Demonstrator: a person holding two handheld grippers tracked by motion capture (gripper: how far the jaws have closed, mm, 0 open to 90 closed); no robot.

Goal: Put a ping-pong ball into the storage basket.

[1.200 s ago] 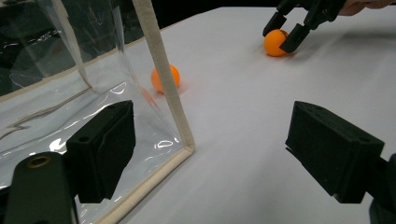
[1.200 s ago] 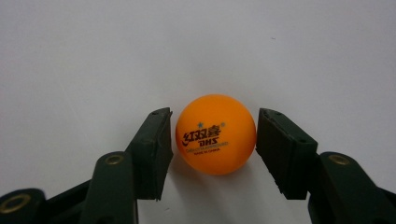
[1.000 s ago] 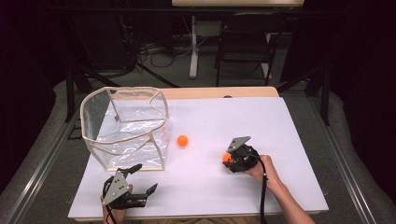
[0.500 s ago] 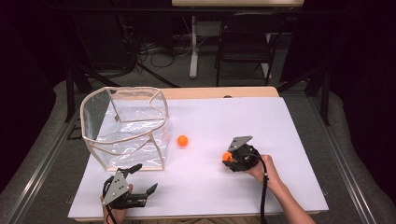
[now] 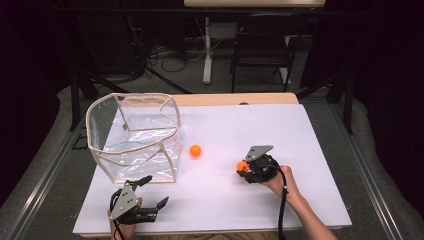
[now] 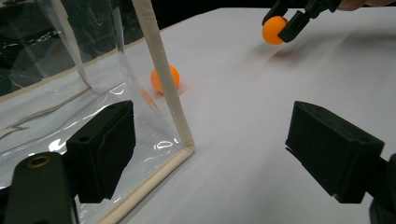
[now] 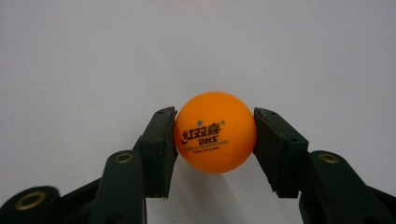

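Observation:
An orange ping-pong ball [image 7: 215, 132] with printed lettering sits between the pads of my right gripper [image 7: 215, 149], which is shut on it just above the white table. In the high view that gripper [image 5: 245, 169] and its ball [image 5: 242, 165] are right of centre. A second orange ball [image 5: 195, 150] lies loose on the table beside the clear box [image 5: 135, 135]; in the left gripper view the ball [image 6: 164, 79] shows past the box's cream-edged corner [image 6: 163, 84]. My left gripper [image 5: 152, 192] stands open near the front edge, with nothing between its jaws.
The clear box [image 6: 56, 93] with cream trim stands at the table's left, open at the top. The white table sheet [image 5: 310, 150] stretches to the right and back. A dark chair [image 5: 260, 45] and cables lie beyond the far edge.

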